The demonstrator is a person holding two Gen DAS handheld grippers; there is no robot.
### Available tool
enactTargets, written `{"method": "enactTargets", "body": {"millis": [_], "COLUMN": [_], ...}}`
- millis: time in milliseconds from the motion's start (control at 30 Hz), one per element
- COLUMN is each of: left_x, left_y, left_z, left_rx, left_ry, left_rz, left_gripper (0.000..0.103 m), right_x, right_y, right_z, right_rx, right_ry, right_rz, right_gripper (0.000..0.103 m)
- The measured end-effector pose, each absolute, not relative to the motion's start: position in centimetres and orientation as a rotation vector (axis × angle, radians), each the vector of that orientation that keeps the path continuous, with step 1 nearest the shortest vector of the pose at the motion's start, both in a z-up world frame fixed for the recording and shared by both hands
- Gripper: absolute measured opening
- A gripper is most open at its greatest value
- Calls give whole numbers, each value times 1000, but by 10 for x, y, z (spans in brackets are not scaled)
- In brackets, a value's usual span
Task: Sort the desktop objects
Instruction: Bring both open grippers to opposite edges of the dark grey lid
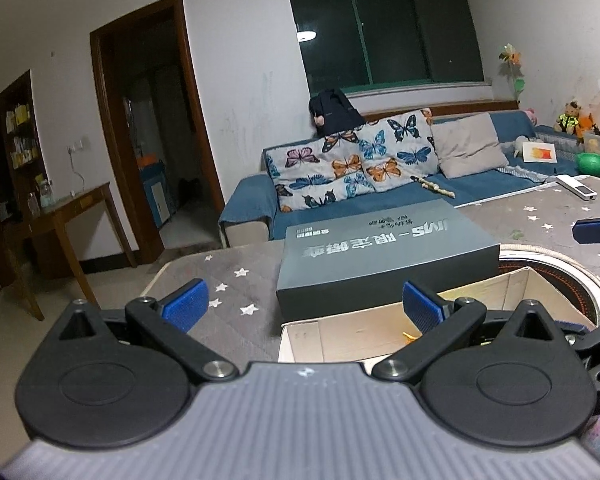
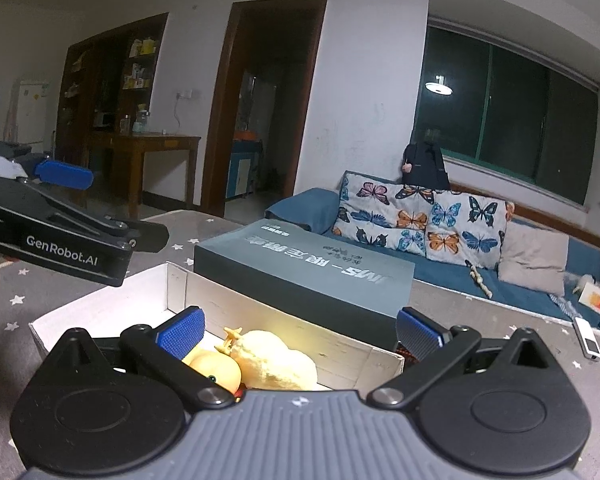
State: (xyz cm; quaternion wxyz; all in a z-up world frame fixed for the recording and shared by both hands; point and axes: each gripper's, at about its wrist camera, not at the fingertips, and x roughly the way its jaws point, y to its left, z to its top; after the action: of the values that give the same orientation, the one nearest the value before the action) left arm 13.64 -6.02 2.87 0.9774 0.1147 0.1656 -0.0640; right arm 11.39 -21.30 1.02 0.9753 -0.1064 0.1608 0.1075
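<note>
1. Above a star-printed tabletop [image 2: 220, 240], the right gripper [image 2: 300, 330] hangs spread wide and empty; the left gripper [image 1: 304, 304] likewise.
2. Beneath the right one, a yellow plush toy [image 2: 272, 360] lies inside the open white cardboard box [image 2: 100, 312].
3. Soft and light by its look, it should squash under pinching; its thick middle seems the surest hold.
4. Beyond sits a grey lidded box [image 2: 300, 268].

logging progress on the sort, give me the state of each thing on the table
left gripper: open, empty
right gripper: open, empty, over the box
white cardboard box: open, holds toys
yellow plush toy: in the box
flat grey lidded box: closed, behind the cardboard box
white remote: lying flat
</note>
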Motion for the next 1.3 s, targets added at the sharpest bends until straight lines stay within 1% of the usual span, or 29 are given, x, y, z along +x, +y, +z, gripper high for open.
{"method": "enactTargets", "body": {"millis": [367, 767, 1300], "left_x": [152, 183, 222], "left_y": [-54, -39, -22], "left_z": [32, 38, 59], "left_rx": [191, 136, 35], "left_ry": [397, 544, 623], "left_rz": [-119, -132, -121], "left_gripper": [103, 103, 103], "right_x": [125, 153, 203], "right_y": [-217, -237, -261], "right_z": [14, 22, 35], "right_rx": [-191, -96, 29], "right_ry": [354, 460, 562], "right_rz": [209, 221, 231], "right_gripper": [103, 103, 103]}}
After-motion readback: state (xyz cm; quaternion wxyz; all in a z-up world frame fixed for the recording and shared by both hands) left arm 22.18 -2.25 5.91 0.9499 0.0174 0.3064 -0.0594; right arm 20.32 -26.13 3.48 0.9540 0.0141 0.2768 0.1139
